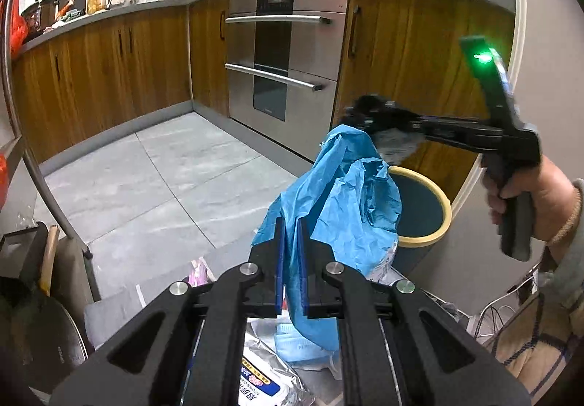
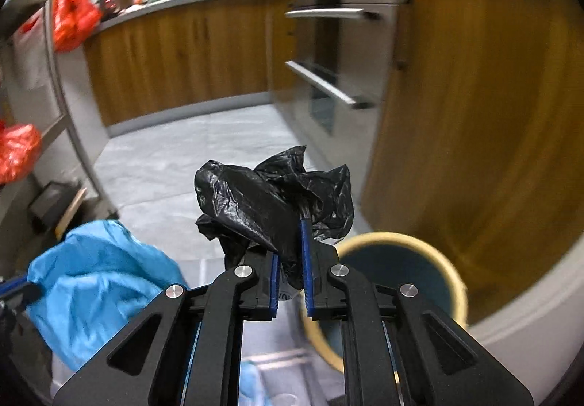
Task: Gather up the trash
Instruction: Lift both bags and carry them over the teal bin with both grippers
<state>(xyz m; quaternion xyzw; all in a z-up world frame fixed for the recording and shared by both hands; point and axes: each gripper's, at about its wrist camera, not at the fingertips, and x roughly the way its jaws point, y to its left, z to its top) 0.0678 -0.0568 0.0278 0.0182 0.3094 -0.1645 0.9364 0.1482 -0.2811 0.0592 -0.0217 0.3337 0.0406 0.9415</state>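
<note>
Trash is up in the air on both sides: the left tool [image 1: 291, 242] is clenched on a crumpled blue sheet [image 1: 339, 201], and the right tool [image 2: 291, 252] grips a wad of black plastic bag [image 2: 270, 194] between its blue pads. Both loads hang near the round bin [image 1: 419, 209] with the pale yellow rim, which stands on the floor by the wooden cabinet [image 1: 412, 52]. From the right wrist view the bin's mouth sits just beyond the tool, low and to the right (a handy line-up). The step in hand looks like carrying and dropping, so the sensible play is to bring each bundle squarely over the opening before letting go, since light plastic and paper can drift or catch on the rim. Below the left tool lies a silver wipes packet [image 1: 270, 380] with a white and blue label; its small print is too cut off to read.
</note>
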